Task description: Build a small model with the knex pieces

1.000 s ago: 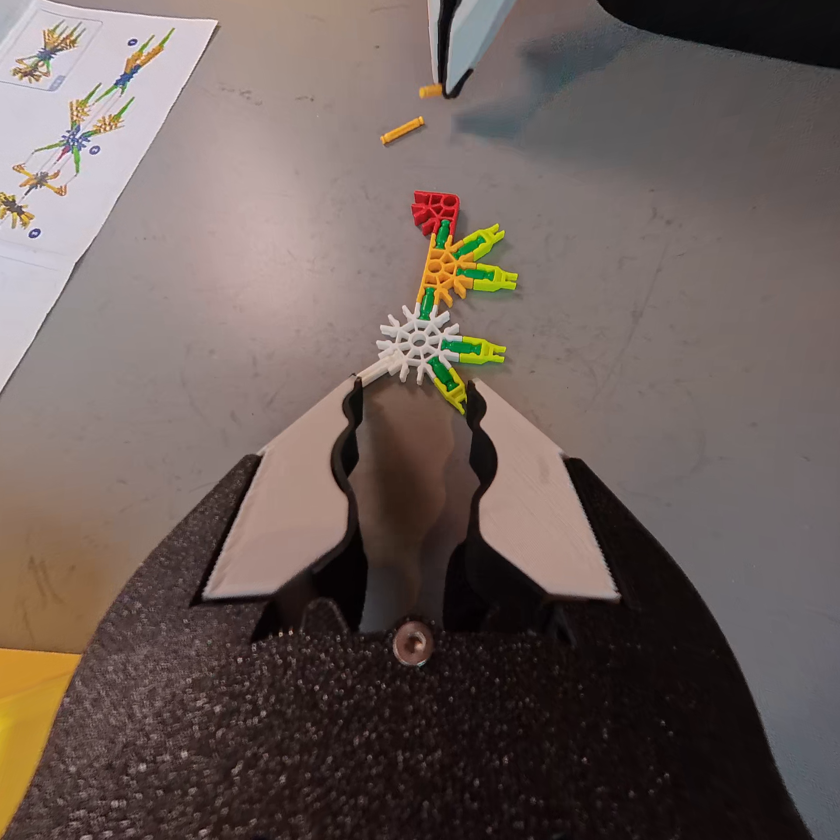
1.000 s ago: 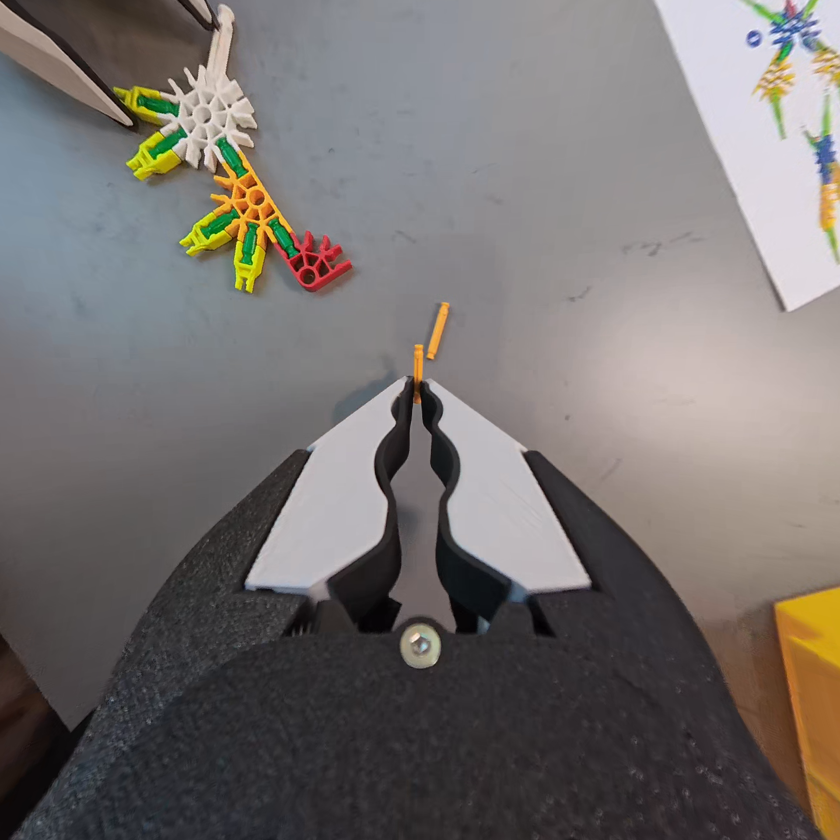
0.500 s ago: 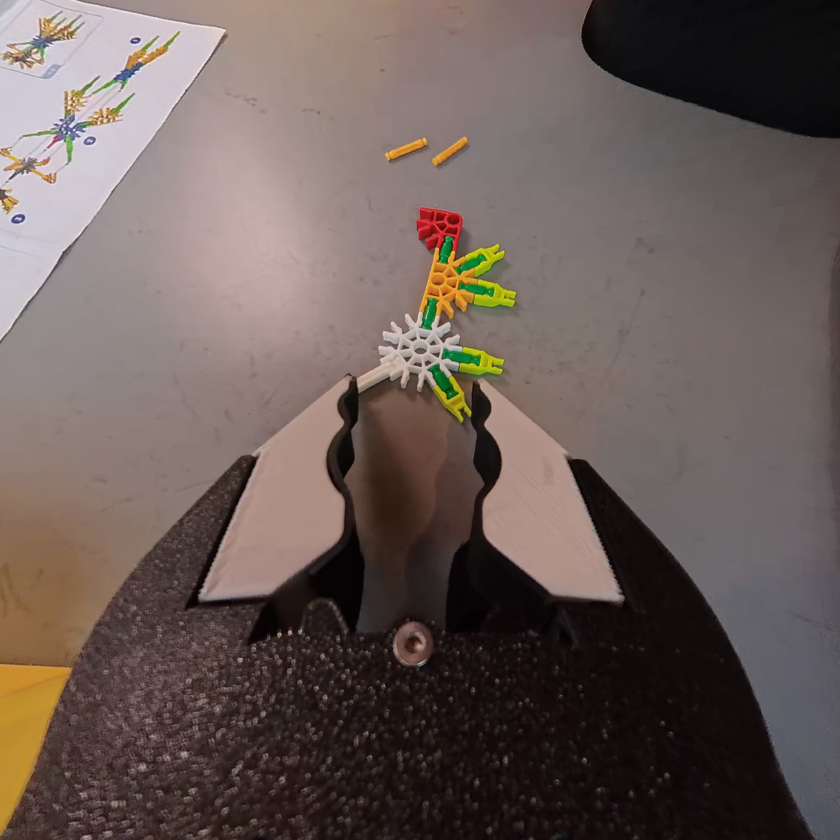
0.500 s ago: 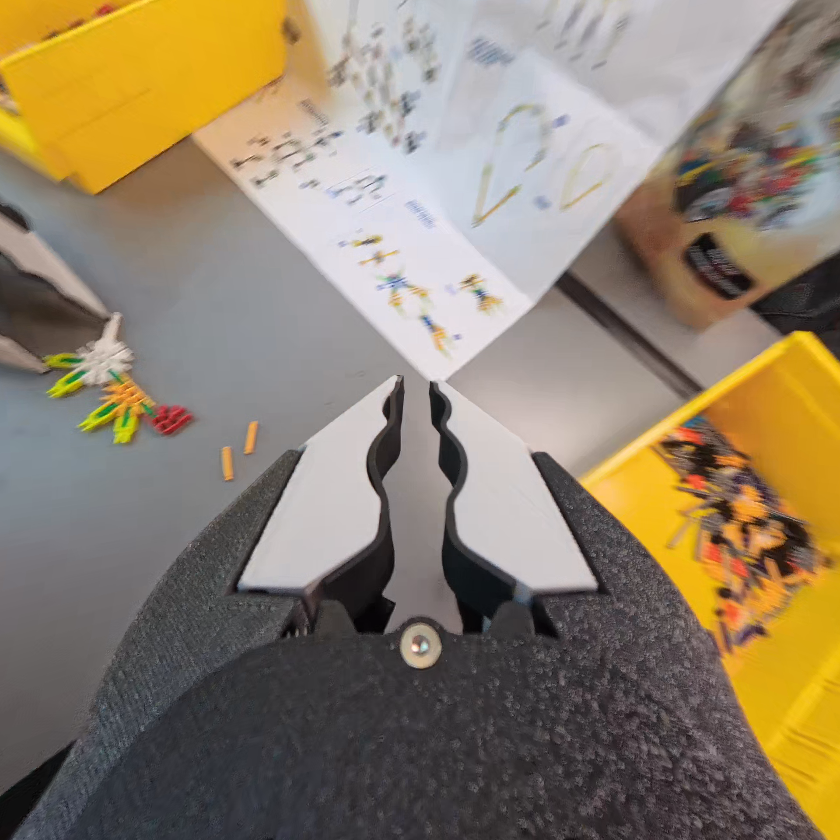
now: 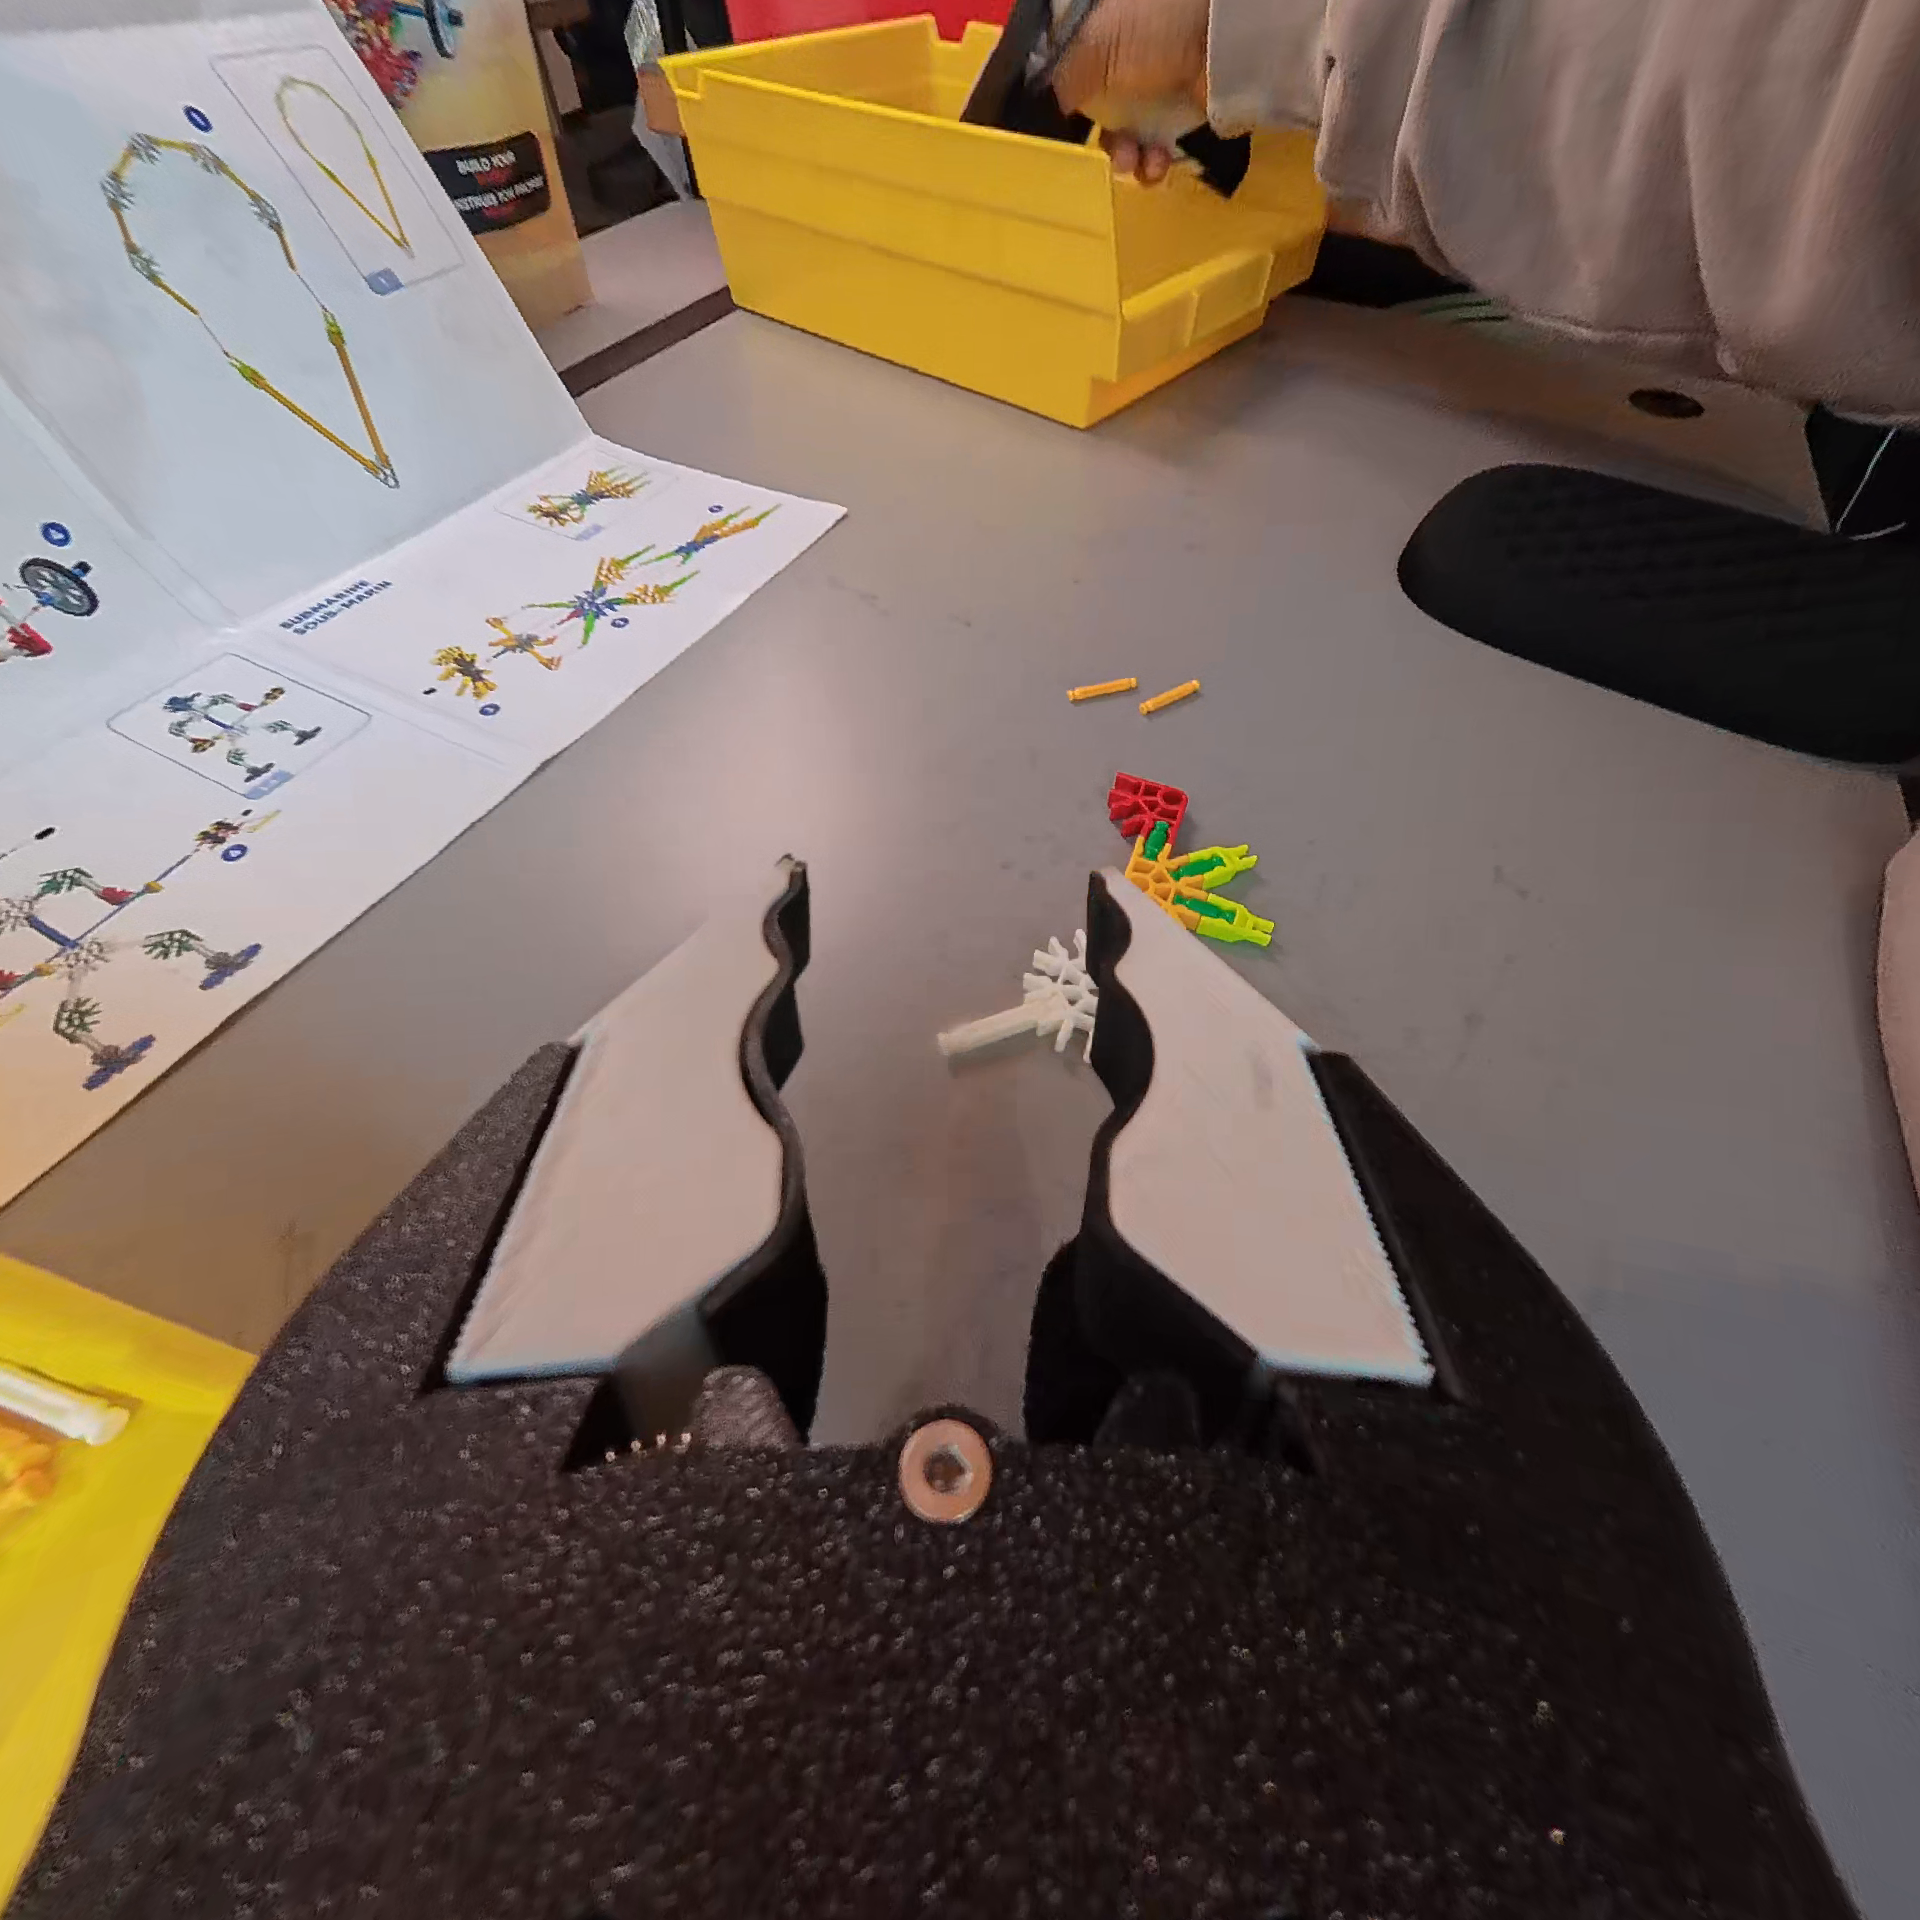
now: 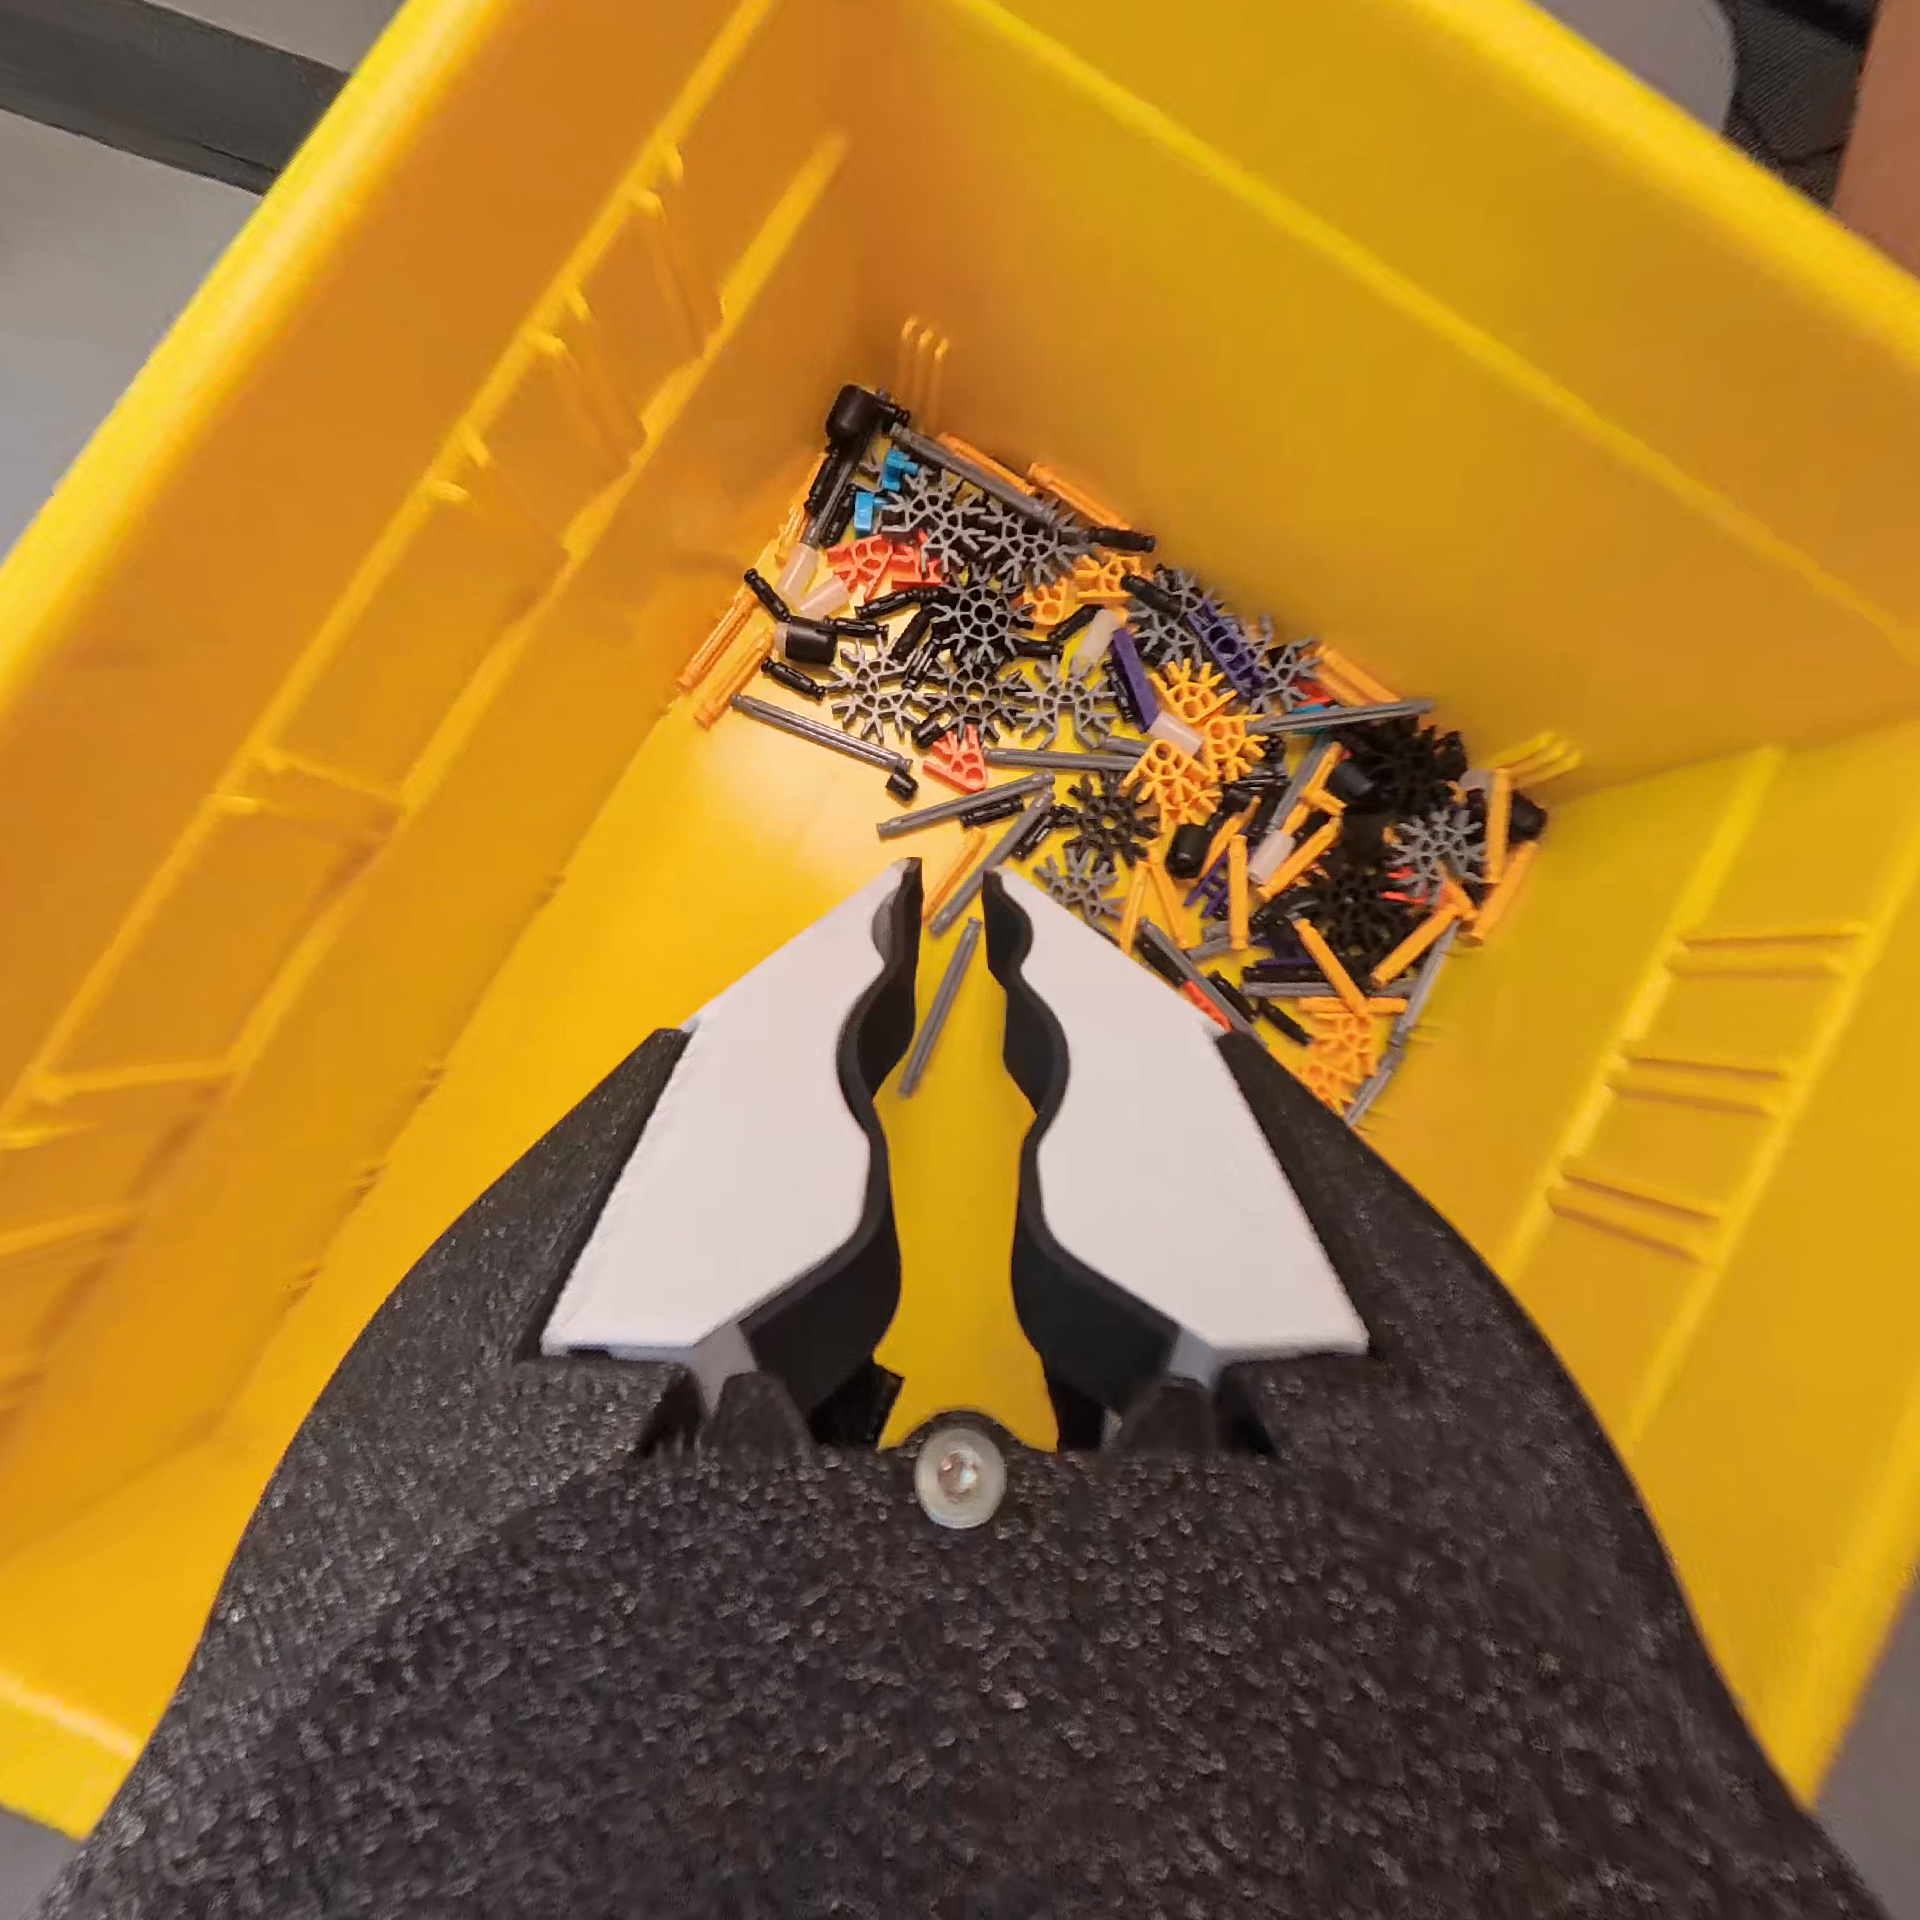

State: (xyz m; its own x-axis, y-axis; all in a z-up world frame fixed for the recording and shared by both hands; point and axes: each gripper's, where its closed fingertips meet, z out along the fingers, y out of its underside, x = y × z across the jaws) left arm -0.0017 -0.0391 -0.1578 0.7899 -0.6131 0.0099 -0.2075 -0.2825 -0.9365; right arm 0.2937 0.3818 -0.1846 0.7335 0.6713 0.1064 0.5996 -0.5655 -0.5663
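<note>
Two grippers show, each in its own view. At far left of the left wrist view lies a yellow tray, only its corner seen, then a folded instruction sheet spread on the grey table. The left gripper hovers over the table with its jaws wide apart, holding nothing. Just right of the gap lies a small toy model: a white snowflake piece with a white rod, partly hidden behind the right finger, then orange, green and red parts beyond it. Two orange rods lie apart from it, farther on. A yellow bin stands at the back, with a hand reaching into it.

The right gripper is down inside that bin, jaws slightly parted and empty. A grey rod lies on the floor between the fingers, perhaps not touching them. Right of it is a heap of parts, slightly blurred.
</note>
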